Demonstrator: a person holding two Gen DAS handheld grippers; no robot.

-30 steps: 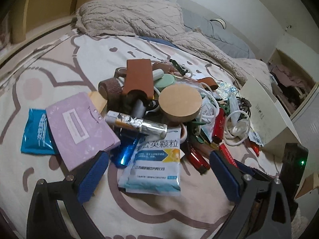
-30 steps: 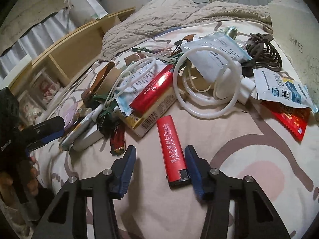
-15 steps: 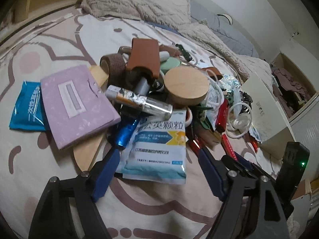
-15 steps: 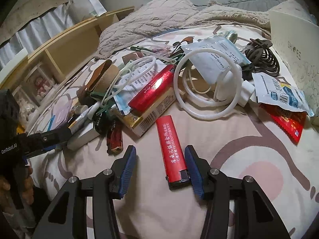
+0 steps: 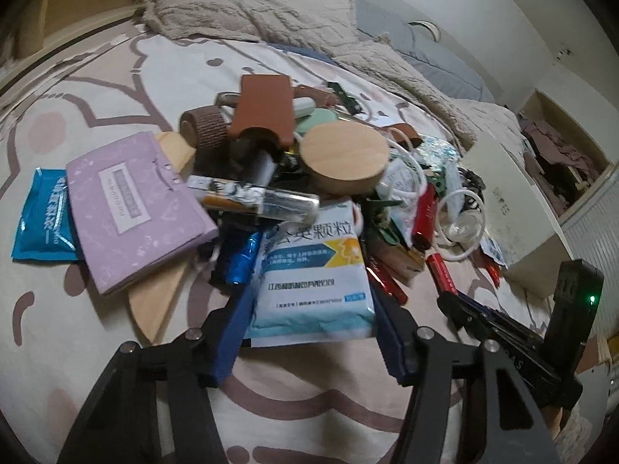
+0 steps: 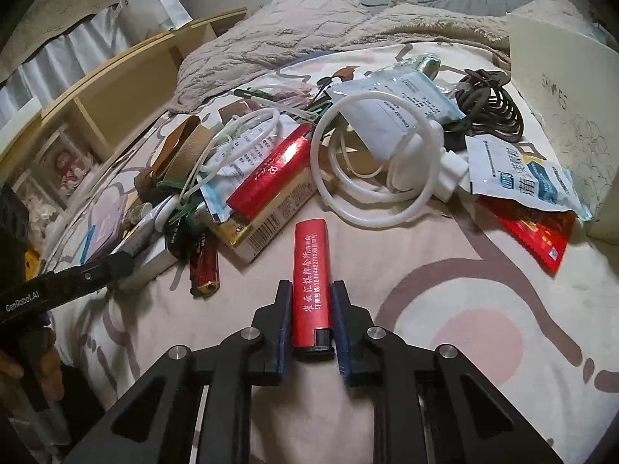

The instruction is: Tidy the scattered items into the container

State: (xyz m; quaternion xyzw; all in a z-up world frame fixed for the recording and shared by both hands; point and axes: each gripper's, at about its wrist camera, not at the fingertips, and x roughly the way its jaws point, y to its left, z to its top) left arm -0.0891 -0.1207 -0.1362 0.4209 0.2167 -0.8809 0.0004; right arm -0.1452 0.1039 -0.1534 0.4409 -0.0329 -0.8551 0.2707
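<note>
Your left claw is spread wide, its fingers flanking the near end of the blue-and-white medicine sachet at the front of the pile on the bed, not pinching it. A purple packet lies to its left, a round wooden lid sits beyond. Over to your right claw: it's clamped on the red lighter, flat on the sheet, just this side of the white cable coil. The white box stands far right.
</note>
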